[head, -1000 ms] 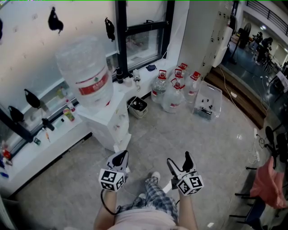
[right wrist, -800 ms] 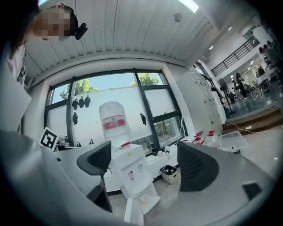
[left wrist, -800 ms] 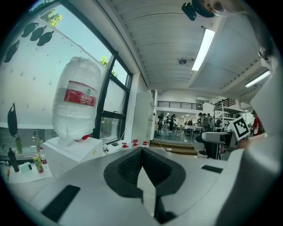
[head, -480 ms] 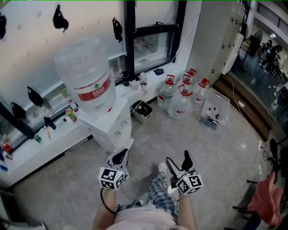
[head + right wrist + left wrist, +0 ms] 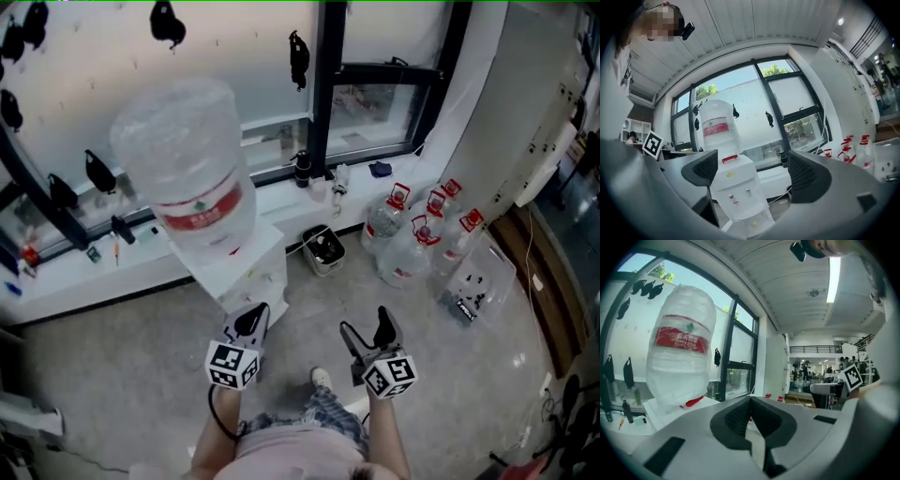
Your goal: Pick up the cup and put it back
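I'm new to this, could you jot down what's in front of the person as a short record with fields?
Place: indoor room, window wall
Ahead: white water dispenser with a big bottle on top
Floor: spare water jugs, right of the dispenser
Left gripper: shut, empty
Right gripper: open, empty
Cup: none to be seen

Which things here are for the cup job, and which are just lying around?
Job: left gripper, shut; right gripper, open, empty; probably the dispenser. No cup in view.
Lying about: jugs, bin, clear box.
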### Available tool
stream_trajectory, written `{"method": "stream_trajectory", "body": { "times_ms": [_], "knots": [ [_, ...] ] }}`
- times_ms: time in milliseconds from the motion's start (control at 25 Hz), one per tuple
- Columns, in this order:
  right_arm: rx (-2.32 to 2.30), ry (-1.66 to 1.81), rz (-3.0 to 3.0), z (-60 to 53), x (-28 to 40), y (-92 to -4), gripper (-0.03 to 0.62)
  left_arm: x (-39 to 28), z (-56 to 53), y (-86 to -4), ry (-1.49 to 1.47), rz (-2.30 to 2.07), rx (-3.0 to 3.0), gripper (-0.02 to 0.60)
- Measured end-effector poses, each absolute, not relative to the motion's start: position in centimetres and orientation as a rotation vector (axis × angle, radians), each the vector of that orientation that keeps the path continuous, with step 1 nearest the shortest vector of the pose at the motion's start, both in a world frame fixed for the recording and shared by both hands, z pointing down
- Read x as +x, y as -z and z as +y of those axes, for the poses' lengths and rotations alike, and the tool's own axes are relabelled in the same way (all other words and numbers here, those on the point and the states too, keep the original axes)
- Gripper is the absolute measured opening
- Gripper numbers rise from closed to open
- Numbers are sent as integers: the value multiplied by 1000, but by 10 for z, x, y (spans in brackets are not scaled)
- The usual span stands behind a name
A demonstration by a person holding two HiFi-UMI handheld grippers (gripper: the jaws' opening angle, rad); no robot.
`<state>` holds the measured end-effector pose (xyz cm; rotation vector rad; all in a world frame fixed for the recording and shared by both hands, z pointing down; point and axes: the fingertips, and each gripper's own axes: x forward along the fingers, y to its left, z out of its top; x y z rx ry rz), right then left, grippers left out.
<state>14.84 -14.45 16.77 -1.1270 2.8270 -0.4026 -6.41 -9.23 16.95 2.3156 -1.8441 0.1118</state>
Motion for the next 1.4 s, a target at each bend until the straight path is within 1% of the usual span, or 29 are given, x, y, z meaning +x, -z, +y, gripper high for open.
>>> {"method": "stream_trajectory", "body": {
  "times_ms": [240,480,640,920,1160,1400],
  "knots": [
    [-812,406,2974,-228,105,-163,461,-76,-137,-169,-82,-2037,2132,25],
    [-472,403,3103,-253,56,-172,460,-95,-138,-180,-39,-2221,1901,25],
    [-328,427,3144,-254,32,-182,460,-104,-115,-187,-45,-2299,1774,25],
    [-218,440,3167,-237,0,-186,460,-124,-65,-192,-25,-2381,1619,25],
    [-224,422,3174,-221,-1,-186,460,-127,-57,-193,0,-2383,1629,25],
    [-217,416,3188,-205,-2,-192,460,-123,-55,-197,-40,-2355,1674,25]
  ]
}}
